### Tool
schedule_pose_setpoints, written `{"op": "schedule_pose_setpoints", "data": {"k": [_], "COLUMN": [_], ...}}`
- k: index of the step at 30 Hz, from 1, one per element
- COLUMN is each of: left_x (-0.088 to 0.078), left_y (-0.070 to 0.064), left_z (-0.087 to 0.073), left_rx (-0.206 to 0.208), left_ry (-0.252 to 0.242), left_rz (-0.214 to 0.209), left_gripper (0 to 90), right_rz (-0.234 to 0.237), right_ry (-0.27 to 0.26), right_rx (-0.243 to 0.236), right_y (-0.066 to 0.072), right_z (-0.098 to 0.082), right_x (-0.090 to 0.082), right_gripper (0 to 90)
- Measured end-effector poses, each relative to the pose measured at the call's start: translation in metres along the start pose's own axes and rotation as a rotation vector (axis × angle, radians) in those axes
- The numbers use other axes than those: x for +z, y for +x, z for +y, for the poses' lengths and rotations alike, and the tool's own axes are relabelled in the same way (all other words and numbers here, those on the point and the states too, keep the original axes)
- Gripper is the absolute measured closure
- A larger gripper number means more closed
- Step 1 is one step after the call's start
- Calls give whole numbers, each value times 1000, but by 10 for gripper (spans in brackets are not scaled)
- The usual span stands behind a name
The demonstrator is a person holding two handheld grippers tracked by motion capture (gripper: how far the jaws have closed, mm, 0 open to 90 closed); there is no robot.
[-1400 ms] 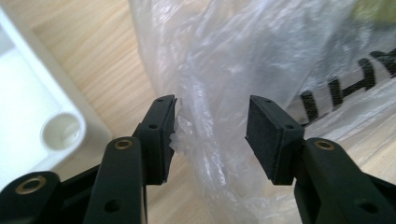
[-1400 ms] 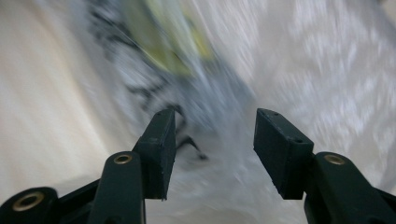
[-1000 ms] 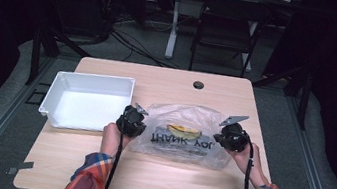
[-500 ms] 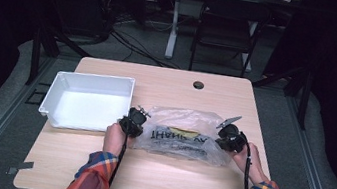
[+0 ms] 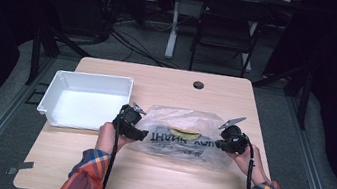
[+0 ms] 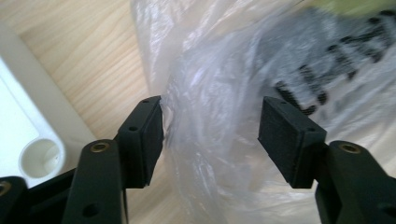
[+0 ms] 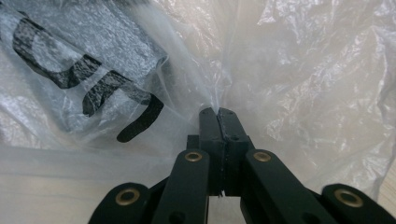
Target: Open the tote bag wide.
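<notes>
A clear plastic bag (image 5: 181, 133) with black lettering lies on the wooden table (image 5: 159, 179), a yellow banana-like item (image 5: 186, 134) showing through it. My left gripper (image 5: 137, 127) is at the bag's left edge; in the left gripper view its jaws stand open with bunched bag film (image 6: 210, 121) between the pads (image 6: 285, 135), not pinched. My right gripper (image 5: 222, 142) is at the bag's right edge. Its jaws are shut on a fold of the bag (image 7: 280, 70) in the right gripper view, and the gripper (image 7: 218, 112) has film pulled taut above it.
A white plastic bin (image 5: 86, 100) stands on the table just left of the bag, close to the left gripper; its rim (image 6: 28, 116) shows in the left gripper view. A dark round hole (image 5: 198, 85) sits near the table's far edge. A chair stands beyond.
The bag has sunk from held-up and puffed to flatter on the table. Both hands have moved slightly nearer the front edge. The left jaws now stand open around the film.
</notes>
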State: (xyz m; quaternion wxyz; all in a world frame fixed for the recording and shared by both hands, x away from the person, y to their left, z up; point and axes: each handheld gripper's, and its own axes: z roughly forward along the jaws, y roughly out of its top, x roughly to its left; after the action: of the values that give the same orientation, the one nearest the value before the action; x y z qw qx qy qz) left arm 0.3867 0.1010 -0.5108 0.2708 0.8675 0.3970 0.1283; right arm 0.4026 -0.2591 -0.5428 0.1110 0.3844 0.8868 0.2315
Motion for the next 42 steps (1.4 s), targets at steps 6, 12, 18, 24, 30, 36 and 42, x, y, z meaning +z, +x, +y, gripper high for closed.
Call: {"op": "schedule_pose_setpoints", "data": {"k": [6, 12, 18, 24, 30, 36, 42], "left_x": [-16, -23, -16, 5, 17, 26, 22], "left_y": [-15, -34, -50, -67, -77, -84, -83], "left_z": [0, 4, 9, 11, 13, 12, 11], "left_rx": [25, 91, 142, 214, 267, 324, 339], "left_ry": [-69, -97, -113, -100, -115, -110, -131], "left_rz": [-11, -9, -40, -29, -4, 34, 14], "left_gripper": [346, 305, 285, 302, 382, 590, 887], "right_rz": [3, 1, 18, 27, 34, 40, 53], "right_ry": [-9, -15, -25, -33, -39, -41, -50], "right_rx": [8, 5, 11, 12, 17, 17, 25], "right_y": [-2, -2, -3, -3, -3, -3, -4], "right_z": [-2, -1, -1, 1, 1, 1, 1], "right_x": [0, -2, -3, -5, -5, -5, -6], "right_gripper": [900, 900, 900, 900, 900, 900, 899]}}
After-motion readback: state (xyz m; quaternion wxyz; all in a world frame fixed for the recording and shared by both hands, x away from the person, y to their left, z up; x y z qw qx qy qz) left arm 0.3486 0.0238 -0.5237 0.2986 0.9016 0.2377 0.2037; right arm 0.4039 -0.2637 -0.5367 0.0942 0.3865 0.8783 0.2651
